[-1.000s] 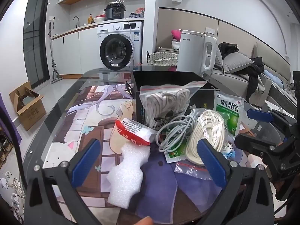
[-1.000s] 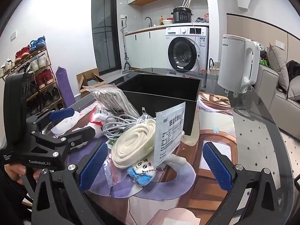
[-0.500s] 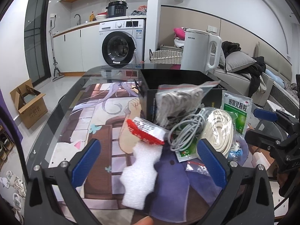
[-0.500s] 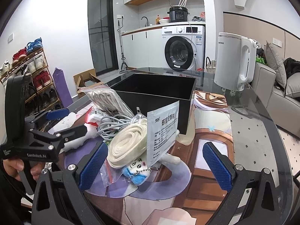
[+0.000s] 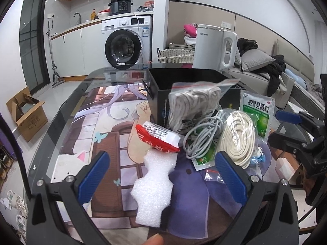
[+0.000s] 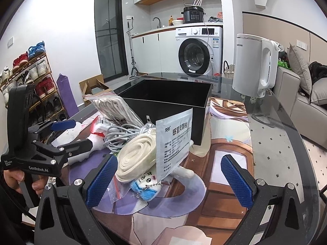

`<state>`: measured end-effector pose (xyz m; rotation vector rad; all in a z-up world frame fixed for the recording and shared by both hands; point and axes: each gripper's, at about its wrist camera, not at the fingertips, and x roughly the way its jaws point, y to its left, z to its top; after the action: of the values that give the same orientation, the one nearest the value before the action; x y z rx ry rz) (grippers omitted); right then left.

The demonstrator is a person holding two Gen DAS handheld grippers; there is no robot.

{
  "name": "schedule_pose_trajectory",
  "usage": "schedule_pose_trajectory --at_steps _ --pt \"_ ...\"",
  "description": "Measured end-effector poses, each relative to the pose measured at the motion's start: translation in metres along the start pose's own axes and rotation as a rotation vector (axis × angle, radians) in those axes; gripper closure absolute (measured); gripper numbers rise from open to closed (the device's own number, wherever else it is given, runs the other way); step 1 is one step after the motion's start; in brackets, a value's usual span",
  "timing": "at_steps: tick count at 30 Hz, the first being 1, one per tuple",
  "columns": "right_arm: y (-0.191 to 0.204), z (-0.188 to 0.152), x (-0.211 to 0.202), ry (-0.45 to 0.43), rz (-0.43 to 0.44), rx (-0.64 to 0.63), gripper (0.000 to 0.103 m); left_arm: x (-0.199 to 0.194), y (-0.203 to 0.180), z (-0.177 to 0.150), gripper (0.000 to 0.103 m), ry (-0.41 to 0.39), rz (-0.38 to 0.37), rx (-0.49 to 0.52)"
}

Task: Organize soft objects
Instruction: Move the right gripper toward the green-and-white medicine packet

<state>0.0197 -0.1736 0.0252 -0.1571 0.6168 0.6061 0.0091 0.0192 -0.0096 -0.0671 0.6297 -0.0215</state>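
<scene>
Since a second ago you have drawn both grippers a little back from the pile, so the things sit slightly farther out in each view. Your left gripper (image 5: 162, 169) hangs with its blue-padded jaws spread wide and empty over the white foam packing piece (image 5: 156, 189), which lies flat on the illustrated mat (image 5: 106, 143). Your right gripper (image 6: 168, 180) is also wide and empty, low before the bagged coil of flat cream cord (image 6: 136, 156). The soft things lie heaped against the near wall of the open black rectangular box (image 6: 167, 104): a zip bag of grey-white rope (image 5: 192, 104) leans on it, with a tangled grey cable (image 5: 201, 134), a red-and-white packet (image 5: 158, 135) and a green medicine sachet (image 5: 258, 112) just beside.
</scene>
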Motion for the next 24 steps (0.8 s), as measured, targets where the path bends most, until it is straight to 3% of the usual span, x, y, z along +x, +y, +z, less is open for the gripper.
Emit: schedule_pose_trajectory --at_steps 17,24 --pt "0.002 0.017 0.007 0.02 0.008 -0.047 0.0 -0.002 -0.006 0.0 0.0 -0.016 0.008 0.034" --pt "-0.013 0.017 0.008 0.021 -0.044 -0.002 0.0 0.001 -0.003 -0.001 0.0 0.003 0.009 0.032"
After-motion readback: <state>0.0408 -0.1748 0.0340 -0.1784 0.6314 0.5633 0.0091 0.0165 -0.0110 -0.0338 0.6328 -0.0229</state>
